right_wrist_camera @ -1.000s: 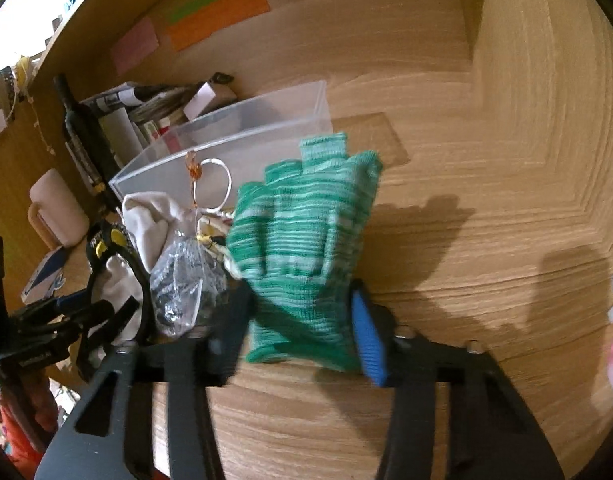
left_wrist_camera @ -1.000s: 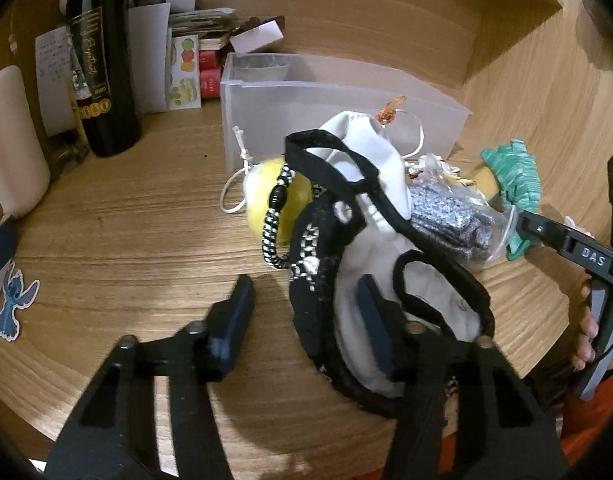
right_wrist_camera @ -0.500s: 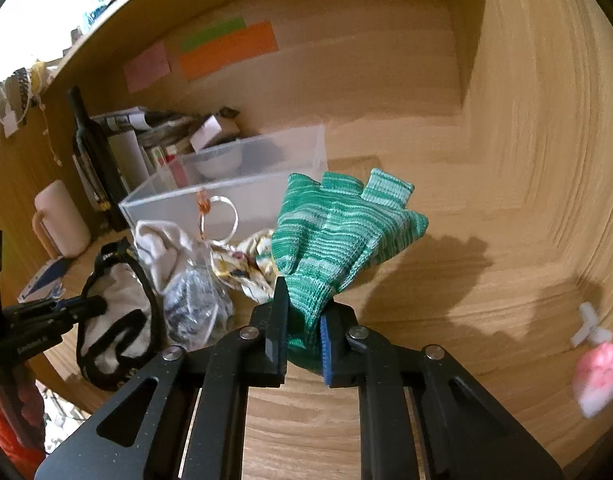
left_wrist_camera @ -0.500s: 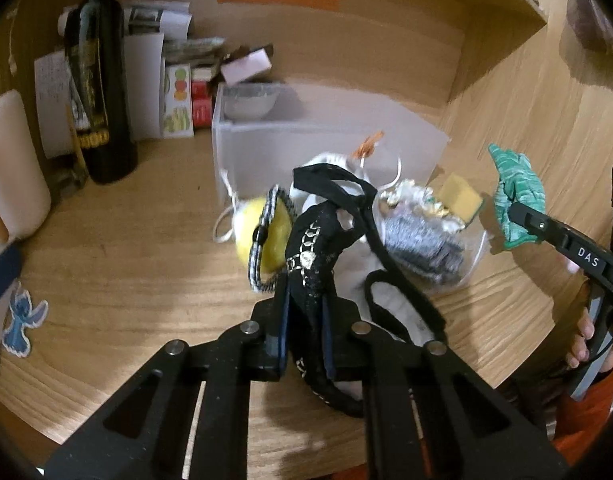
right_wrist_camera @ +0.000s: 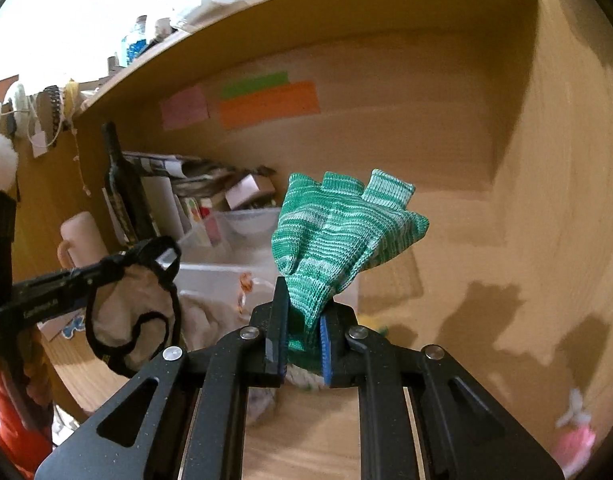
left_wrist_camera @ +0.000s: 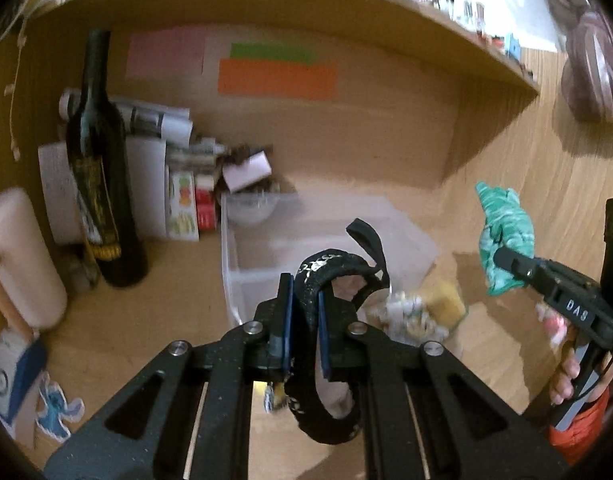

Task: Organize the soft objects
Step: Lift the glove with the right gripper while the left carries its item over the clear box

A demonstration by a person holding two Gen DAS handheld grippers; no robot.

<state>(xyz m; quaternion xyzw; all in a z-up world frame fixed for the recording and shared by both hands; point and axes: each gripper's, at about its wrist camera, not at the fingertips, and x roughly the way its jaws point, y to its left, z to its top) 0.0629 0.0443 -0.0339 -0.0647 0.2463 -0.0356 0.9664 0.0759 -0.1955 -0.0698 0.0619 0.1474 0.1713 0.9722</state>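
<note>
My left gripper (left_wrist_camera: 304,320) is shut on a black-trimmed white cloth pouch (left_wrist_camera: 326,276) and holds it in the air above the desk; it also shows in the right wrist view (right_wrist_camera: 130,320), hanging from the gripper. My right gripper (right_wrist_camera: 302,328) is shut on a green striped knit glove (right_wrist_camera: 338,236), lifted above the desk; the glove also shows in the left wrist view (left_wrist_camera: 502,236). A clear plastic bin (left_wrist_camera: 318,240) stands on the desk behind both. A small pile of soft things (left_wrist_camera: 422,312) lies in front of the bin.
A dark wine bottle (left_wrist_camera: 100,168) and papers and small boxes (left_wrist_camera: 186,200) stand at the back left. A cream mug (left_wrist_camera: 18,260) is at the left. Coloured sticky notes (left_wrist_camera: 276,76) hang on the back wall. A pink toy (right_wrist_camera: 578,440) lies at the right.
Both grippers closed on their items, the left on the pouch and the right on the glove, and lifted them off the desk. The pile stays on the desk.
</note>
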